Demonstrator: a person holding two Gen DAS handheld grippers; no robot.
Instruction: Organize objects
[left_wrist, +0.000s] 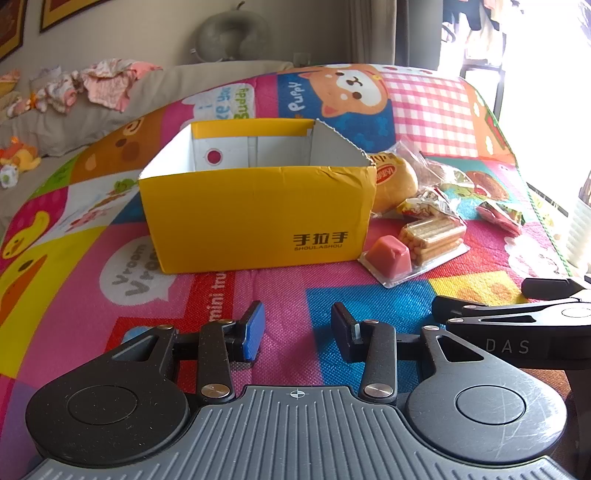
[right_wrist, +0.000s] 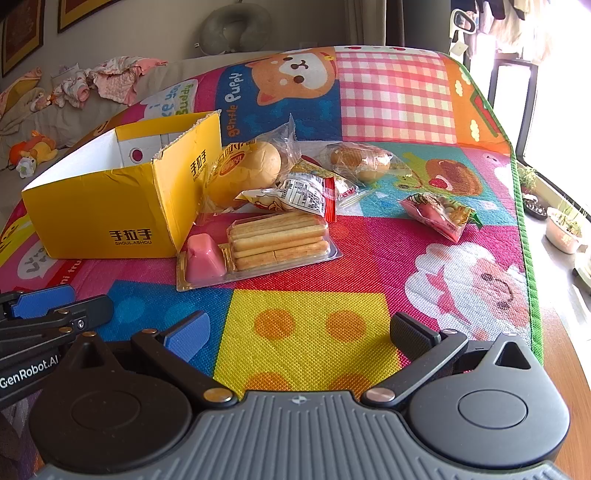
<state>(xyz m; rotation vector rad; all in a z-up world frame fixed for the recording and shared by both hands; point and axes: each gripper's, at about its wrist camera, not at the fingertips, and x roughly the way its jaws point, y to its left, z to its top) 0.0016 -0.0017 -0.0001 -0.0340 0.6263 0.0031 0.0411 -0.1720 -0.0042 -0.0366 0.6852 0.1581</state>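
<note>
You see a yellow box with black lettering on a mat of bright cartoon patches. Beside it, your pink jelly cup sits by tan biscuit sticks.

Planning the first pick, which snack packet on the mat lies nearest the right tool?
The clear tray of biscuit sticks with pink dip, lying against the yellow box; the bun and other wrappers sit farther back.

Your yellow box reads "SHOULASHOU". The play mat says "gentle Puppy". You can read "GenRobot.AI" on the left hand-held gripper, "DAS" on the right hand-held gripper.

Colourful cartoon play mat: open yellow box left, wrapped snacks beside.
</note>
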